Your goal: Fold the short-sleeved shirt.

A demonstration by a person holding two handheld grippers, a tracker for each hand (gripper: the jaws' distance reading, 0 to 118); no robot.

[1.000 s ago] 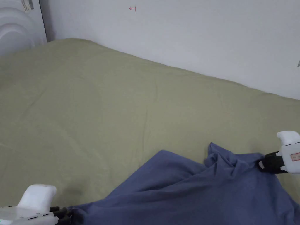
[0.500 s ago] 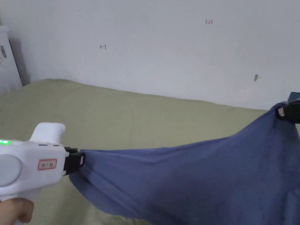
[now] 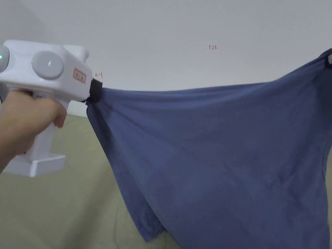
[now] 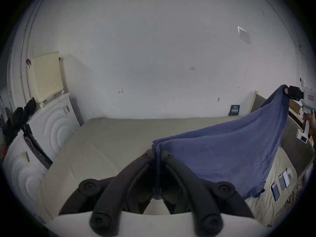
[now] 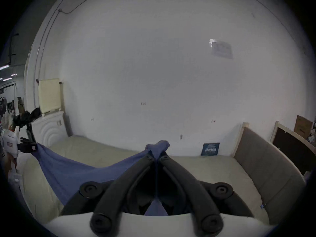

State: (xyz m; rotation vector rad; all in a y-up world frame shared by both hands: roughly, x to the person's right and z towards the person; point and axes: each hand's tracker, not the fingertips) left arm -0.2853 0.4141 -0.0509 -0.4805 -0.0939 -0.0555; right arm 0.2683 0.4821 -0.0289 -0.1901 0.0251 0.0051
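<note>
Blue shirt (image 3: 220, 155) — stretched aloft | left gripper (image 3: 96, 91), right gripper (image 4: 285, 92) clamped.

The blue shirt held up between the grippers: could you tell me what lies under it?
Under the blue shirt lies the olive bed cover, visible left of the hanging cloth. Whatever sits directly beneath or behind the cloth is covered in the head view.

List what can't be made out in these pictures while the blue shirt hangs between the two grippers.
- Head view: right gripper cut off by the picture's edge.
- Head view: shirt hem runs past the bottom edge; sleeves not distinguishable.
- Left gripper view: small flat items on the bed, too small to identify.
</note>
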